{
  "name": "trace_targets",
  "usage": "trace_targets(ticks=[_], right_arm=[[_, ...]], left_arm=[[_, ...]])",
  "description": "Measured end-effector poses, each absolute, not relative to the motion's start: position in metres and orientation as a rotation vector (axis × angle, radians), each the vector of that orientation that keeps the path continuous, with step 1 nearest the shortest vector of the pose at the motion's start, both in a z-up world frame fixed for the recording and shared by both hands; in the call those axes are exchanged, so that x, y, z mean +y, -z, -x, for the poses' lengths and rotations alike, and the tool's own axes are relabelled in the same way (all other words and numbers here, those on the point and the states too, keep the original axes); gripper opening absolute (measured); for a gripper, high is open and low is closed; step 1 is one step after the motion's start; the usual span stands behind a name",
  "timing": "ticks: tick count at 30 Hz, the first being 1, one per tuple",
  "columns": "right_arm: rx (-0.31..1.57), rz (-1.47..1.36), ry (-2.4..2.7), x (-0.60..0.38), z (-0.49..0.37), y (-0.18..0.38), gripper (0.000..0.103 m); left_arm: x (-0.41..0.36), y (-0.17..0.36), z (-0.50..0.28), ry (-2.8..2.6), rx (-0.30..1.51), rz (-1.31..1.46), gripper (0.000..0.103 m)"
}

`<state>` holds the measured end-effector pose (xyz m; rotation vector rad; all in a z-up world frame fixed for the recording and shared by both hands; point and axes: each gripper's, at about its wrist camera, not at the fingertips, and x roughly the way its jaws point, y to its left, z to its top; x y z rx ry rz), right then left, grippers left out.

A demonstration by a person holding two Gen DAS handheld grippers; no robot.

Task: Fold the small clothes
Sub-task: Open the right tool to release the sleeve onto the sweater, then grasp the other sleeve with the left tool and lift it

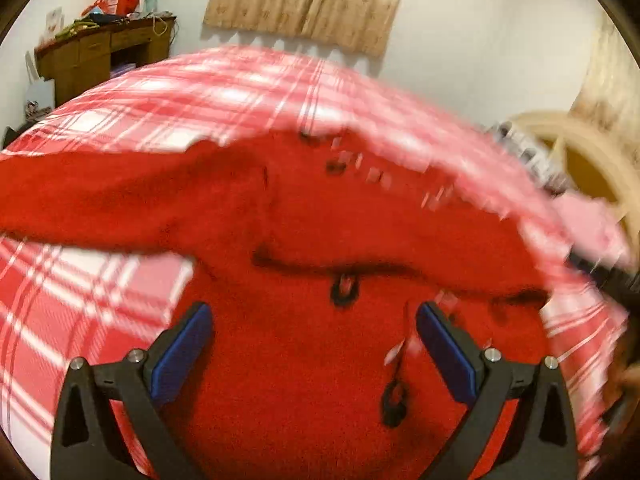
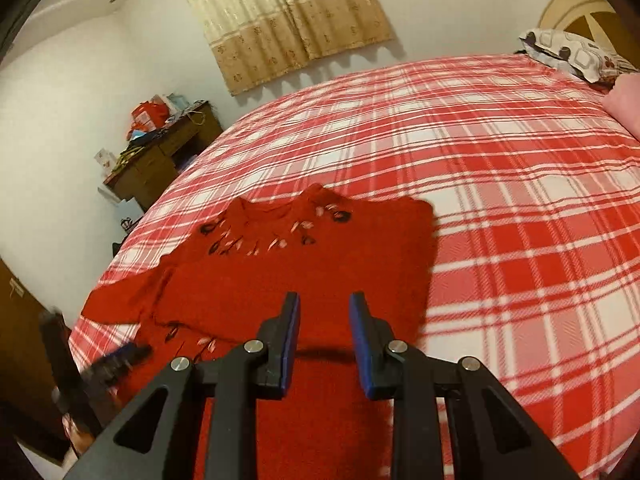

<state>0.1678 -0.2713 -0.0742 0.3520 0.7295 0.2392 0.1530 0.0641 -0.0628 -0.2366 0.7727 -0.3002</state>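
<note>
A: Left gripper (image 1: 314, 354): jaws spread wide, nothing between the pads, hovering over the lower body of the red sweater (image 1: 312, 240). Right gripper (image 2: 324, 340): jaws part-open with a narrow gap, empty, above the sweater's hem end.

B: Where does the sweater lie?

A: Flat on the bed (image 2: 520, 200), toward its left edge and near corner in the right wrist view, collar pointing at the curtain (image 2: 280, 20) wall. One side looks already turned in, giving a straight edge; the other sleeve (image 1: 100, 200) is stretched out sideways.

B: So which step?

A: My judgement: between grasps, one sleeve fold done, the spread sleeve next. That calls for the left jaws to reach the cuff, pinch it and carry it across the chest, while the right steadies the body.

B: Anything unclear?

A: Plenty. The left view is smeared by motion; the embroidery near the collar is only dark blots. The cuff runs off frame. The hem is hidden under the right gripper's fingers. The left gripper shows as a dark blur at the bed's near corner.
</note>
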Motion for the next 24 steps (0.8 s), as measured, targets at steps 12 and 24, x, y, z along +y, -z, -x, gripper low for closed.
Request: trace_targets(ticks=[12,24], right_arm=[[0.754,-0.353,-0.381,-0.217,-0.169,0.086,0.026],[0.751,-0.397,-0.314,-0.239,-0.166,0.084,0.026]], left_arm=[[0.056,0.070,-0.261,0.271,0.878,0.167,0.075],[0.057,0.074,-0.272,0.339,0.875,0.207,0.011]])
